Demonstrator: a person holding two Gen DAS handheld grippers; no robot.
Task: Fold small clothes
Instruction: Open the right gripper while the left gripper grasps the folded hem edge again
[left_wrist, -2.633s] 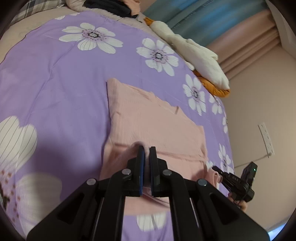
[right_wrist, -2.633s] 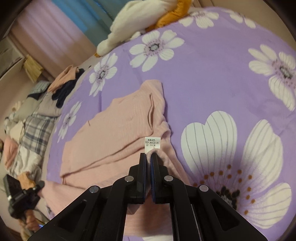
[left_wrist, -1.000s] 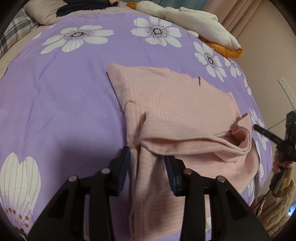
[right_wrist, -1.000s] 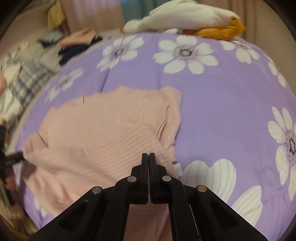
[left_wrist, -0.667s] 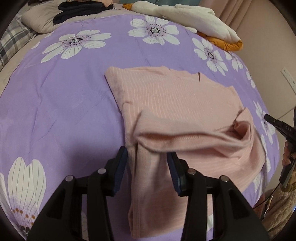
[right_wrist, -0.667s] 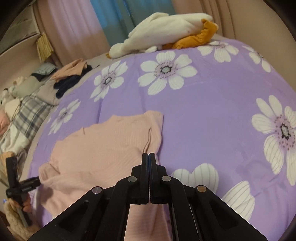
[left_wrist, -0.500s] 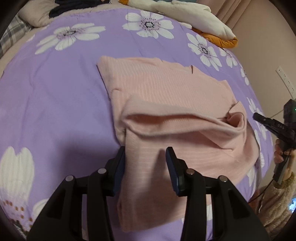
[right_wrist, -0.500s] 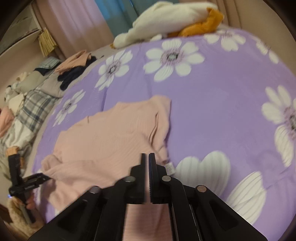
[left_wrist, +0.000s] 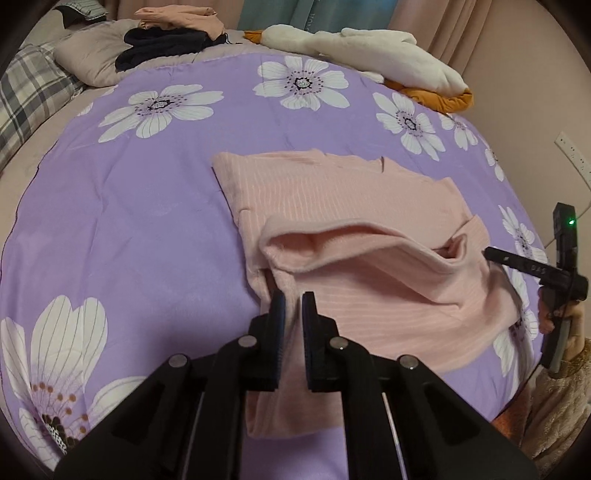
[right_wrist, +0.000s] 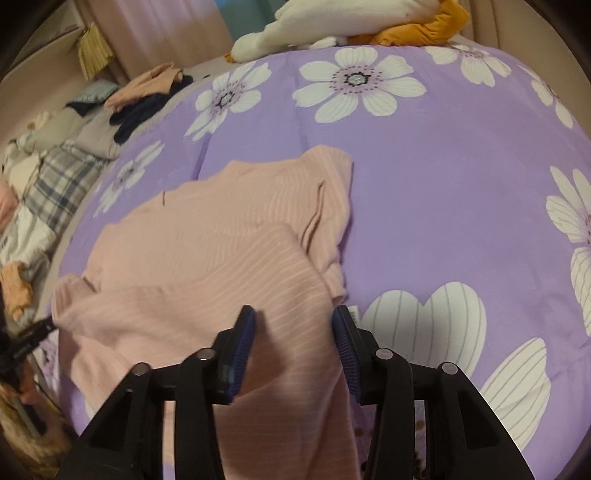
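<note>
Garment (left_wrist: 354, 221) lying half folded on the purple bedspread (left_wrist: 122, 221), both my claws hovering over its near edge.

I am seeing the left gripper (left_wrist: 291, 299) with its jaws narrowly parted, a slim gap showing between the blue pads, sitting right over the garment's near left corner where the folded flap begins; whether the pads are touching cloth I cannot tell. I am seeing the right gripper (right_wrist: 293, 325) standing wide apart, holding nothing, with the pink fabric (right_wrist: 207, 266) spreading under and beyond the gap between its fingers. In the left view that right gripper (left_wrist: 517, 260) is showing at the garment's far right edge, just beside the raised fold.
</note>
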